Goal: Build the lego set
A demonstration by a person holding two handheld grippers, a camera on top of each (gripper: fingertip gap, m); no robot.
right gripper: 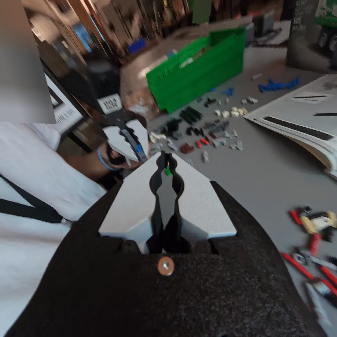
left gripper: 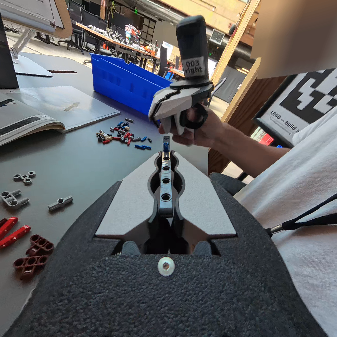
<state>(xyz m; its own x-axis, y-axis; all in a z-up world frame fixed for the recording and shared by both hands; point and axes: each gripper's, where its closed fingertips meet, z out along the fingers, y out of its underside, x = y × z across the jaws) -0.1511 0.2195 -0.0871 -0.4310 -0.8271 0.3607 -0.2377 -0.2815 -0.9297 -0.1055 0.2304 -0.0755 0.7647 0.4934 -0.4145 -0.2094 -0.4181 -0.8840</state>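
the left claw (left gripper: pixel 166 155) is squeezed tight on a long dark bar with holes (left gripper: pixel 165 182). the bar lies flat between the two fingers and its far end pokes out past the tips. a small blue peg (left gripper: pixel 165 145) sits in one hole near that far end. in the right wrist view the same bar (right gripper: pixel 134 141) shows in the left claw, with the blue peg (right gripper: pixel 138 148) on it.

the right claw (right gripper: pixel 165 156) is almost closed and pinches a tiny green piece (right gripper: pixel 168 170) near its tips. in the left wrist view the right claw (left gripper: pixel 160 120) hangs just above the far end of the bar, held by a hand (left gripper: pixel 198 131). the right wrist view is blurry, so i cannot tell if the green piece touches the bar.

on the dark table (left gripper: pixel 76 164) sit a blue bin (left gripper: pixel 127 83), an open book (left gripper: pixel 54 111), a heap of small red, blue and grey pegs (left gripper: pixel 124 135), some grey pieces (left gripper: pixel 24 176), red sticks (left gripper: pixel 12 231) and dark red pieces with holes (left gripper: pixel 34 255). a green bin (right gripper: pixel 197 73) shows in the right wrist view, with many small pieces (right gripper: pixel 209 131) spread near it.
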